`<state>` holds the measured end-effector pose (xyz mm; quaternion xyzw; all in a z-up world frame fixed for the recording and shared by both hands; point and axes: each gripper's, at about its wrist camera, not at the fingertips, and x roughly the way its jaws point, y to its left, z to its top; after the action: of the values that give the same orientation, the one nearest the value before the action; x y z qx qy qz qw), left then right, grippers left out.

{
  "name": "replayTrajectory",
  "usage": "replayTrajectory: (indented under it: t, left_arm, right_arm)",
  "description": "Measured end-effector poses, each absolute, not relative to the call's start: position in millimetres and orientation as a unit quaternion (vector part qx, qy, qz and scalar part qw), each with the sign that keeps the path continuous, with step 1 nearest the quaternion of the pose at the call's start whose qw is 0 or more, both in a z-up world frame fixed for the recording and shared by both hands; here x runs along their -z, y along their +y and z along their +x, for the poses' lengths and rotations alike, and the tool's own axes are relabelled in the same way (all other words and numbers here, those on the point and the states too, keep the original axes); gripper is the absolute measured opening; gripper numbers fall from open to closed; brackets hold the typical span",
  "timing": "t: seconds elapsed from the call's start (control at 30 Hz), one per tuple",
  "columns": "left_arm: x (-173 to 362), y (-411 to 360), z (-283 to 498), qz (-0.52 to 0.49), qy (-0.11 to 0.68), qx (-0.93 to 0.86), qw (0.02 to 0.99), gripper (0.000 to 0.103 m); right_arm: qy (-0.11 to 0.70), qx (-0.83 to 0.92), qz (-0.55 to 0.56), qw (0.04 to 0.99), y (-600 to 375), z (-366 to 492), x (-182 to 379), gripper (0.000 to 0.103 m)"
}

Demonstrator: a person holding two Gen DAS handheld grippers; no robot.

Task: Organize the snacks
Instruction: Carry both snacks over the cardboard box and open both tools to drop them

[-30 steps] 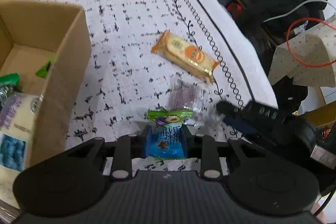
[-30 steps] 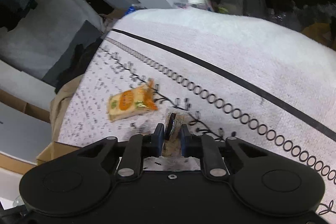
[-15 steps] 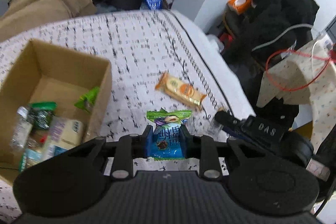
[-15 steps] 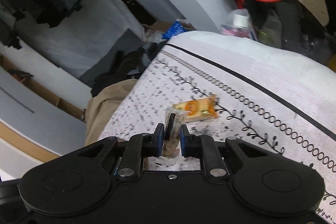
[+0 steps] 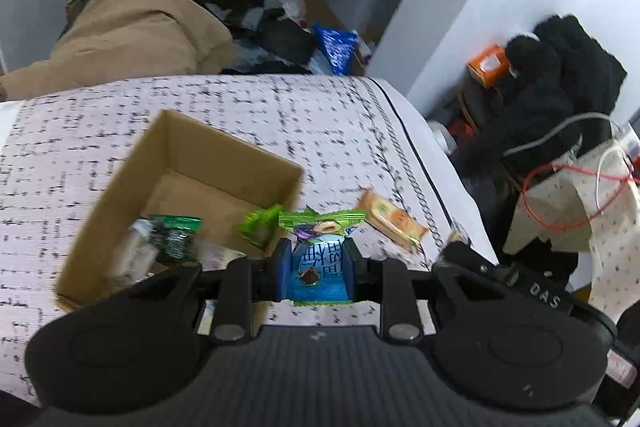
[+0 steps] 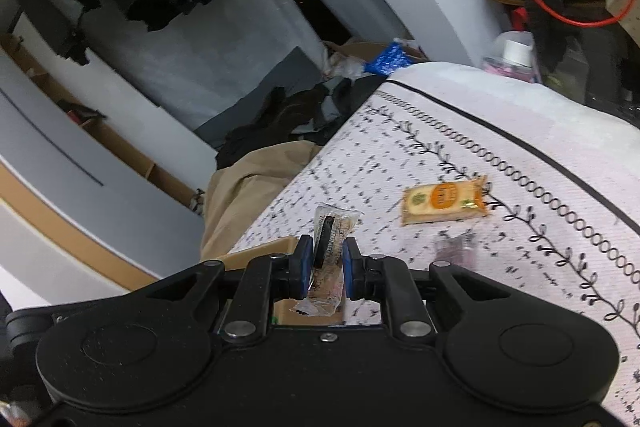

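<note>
Snacks split three ways: some in the cardboard box (image 5: 120, 187), one in each claw, two loose on the patterned bedspread (image 5: 280, 107).

Left gripper (image 5: 316, 267): blue pads closed against the sides of a blue-and-green snack packet (image 5: 320, 251), held up off the cloth, its green crimped end pointing away from the camera. Jaws part-way in, stopped by the packet's width.

Right gripper (image 6: 328, 263): pads pinched nearly together on a thin clear-wrapped snack (image 6: 330, 239) with a dark piece inside, wrapper standing edge-on between them. A box corner shows just beneath this claw.

Box sits open on the bedspread, left of the left gripper in its view. Inside: a dark green packet (image 5: 176, 235), a light green packet (image 5: 260, 227) against the near wall, other wrappers blurred.

Orange-labelled cracker pack (image 6: 444, 199) lies flat on the bedspread, near the looped border line. A small clear wrapper (image 6: 454, 249) lies just nearer the right claw, blurred.
</note>
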<state>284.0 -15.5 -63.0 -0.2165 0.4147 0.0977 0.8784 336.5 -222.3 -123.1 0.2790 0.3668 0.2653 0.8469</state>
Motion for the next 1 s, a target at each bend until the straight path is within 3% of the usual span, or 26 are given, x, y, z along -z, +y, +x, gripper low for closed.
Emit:
replayTrajectory:
  t: [0.7, 0.8, 0.87, 1.0]
  left_arm:
    - [68, 63, 276, -0.257, 0.395, -0.155, 0.868, 0.026]
    - [75, 71, 280, -0.26, 0.401, -0.159, 0.864, 0.026]
    - [78, 74, 283, -0.261, 0.407, -0.158, 0.861, 0.026]
    - [80, 76, 289, -0.254, 0.411, -0.162, 0.86, 0.031]
  right_arm:
    - [0.371, -0.345, 0.24, 0.828, -144, 319, 125, 0.016]
    - [0.371, -0.348, 0.236, 0.828, -138, 322, 126, 0.024]
    - [0.378, -0.355, 0.235, 0.822, -135, 324, 128, 0.05]
    - [0.383, -0.348, 0.231, 0.824, -135, 325, 130, 0.054]
